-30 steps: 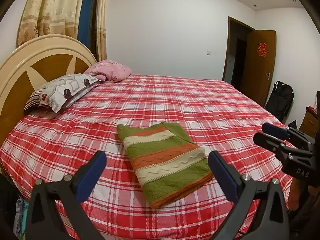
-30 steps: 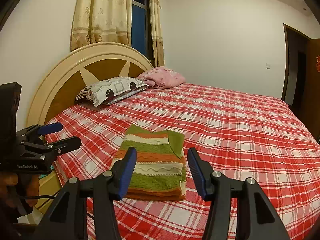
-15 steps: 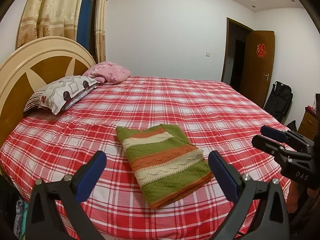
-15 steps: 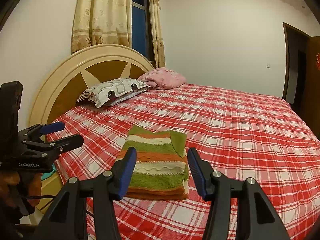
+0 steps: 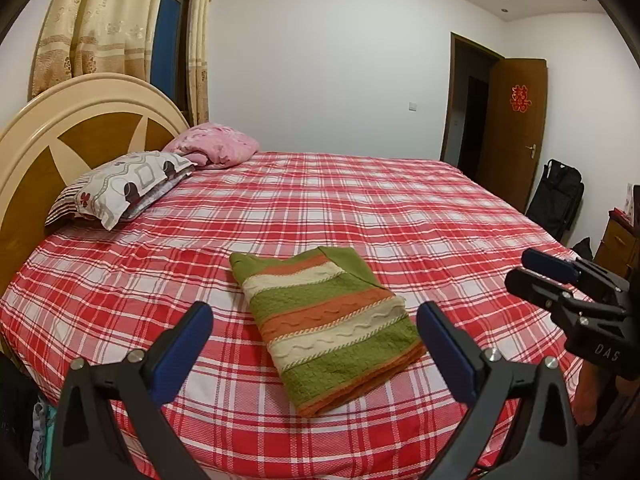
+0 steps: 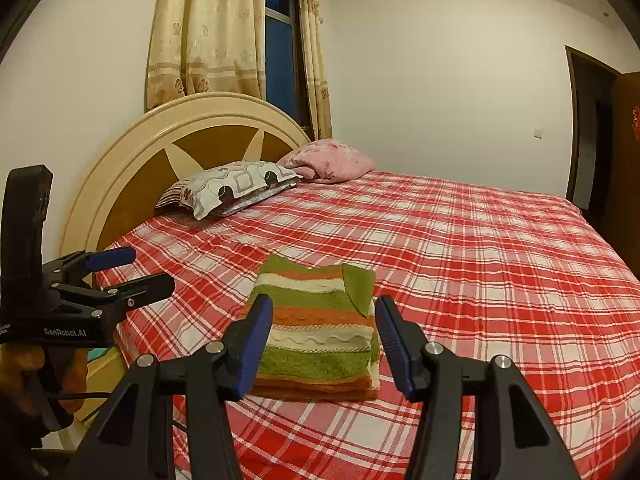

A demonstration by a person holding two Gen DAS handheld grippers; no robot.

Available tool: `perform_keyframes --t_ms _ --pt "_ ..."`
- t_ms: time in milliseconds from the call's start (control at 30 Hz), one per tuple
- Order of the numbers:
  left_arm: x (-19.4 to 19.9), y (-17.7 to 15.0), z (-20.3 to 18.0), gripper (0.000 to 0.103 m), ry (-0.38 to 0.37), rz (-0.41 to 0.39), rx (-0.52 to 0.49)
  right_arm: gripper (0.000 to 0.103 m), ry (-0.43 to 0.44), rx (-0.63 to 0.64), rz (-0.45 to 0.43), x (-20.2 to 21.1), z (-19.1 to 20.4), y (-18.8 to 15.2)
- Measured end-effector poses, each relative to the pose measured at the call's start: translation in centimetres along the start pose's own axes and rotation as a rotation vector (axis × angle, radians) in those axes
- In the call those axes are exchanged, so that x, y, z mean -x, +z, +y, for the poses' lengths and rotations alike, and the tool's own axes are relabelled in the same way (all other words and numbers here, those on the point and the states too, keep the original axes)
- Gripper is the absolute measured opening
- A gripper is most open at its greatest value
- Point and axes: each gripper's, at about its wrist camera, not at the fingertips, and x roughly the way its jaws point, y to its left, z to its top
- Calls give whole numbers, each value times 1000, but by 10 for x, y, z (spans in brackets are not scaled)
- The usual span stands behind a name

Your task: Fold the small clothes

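A small knit sweater (image 5: 326, 320) with green, orange and cream stripes lies folded into a neat rectangle on the red plaid bed (image 5: 360, 208); it also shows in the right wrist view (image 6: 320, 328). My left gripper (image 5: 314, 332) is open and empty, held back from the sweater at the bed's near edge; it shows from the side in the right wrist view (image 6: 132, 272). My right gripper (image 6: 324, 330) is open and empty, above the near edge, apart from the sweater; it shows from the side in the left wrist view (image 5: 536, 272).
A patterned pillow (image 5: 124, 184) and a pink bundle (image 5: 216, 146) lie by the wooden headboard (image 5: 72, 120). Curtains (image 6: 208, 28) hang behind it. A brown door (image 5: 516, 128), a black bag (image 5: 560, 196) and a wooden cabinet (image 5: 618, 240) stand at the right.
Both grippers have drifted slightly back and upward from the bed. The folded sweater has not moved and both grippers stay open.
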Motion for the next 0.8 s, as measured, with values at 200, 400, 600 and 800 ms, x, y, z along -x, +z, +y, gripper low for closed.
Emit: perform_keyframes --t_ms 200,400,600,800 --pt "-2 0 1 103 -7 9 -1 55 2 1 -1 1 1 0" --pt "1 1 1 103 -9 -14 3 55 2 1 1 1 1 1" --pt "1 1 0 103 -21 -14 8 55 2 9 -9 1 1 0" --pt "-2 0 1 103 0 -3 9 55 6 13 -6 0 1 -2"
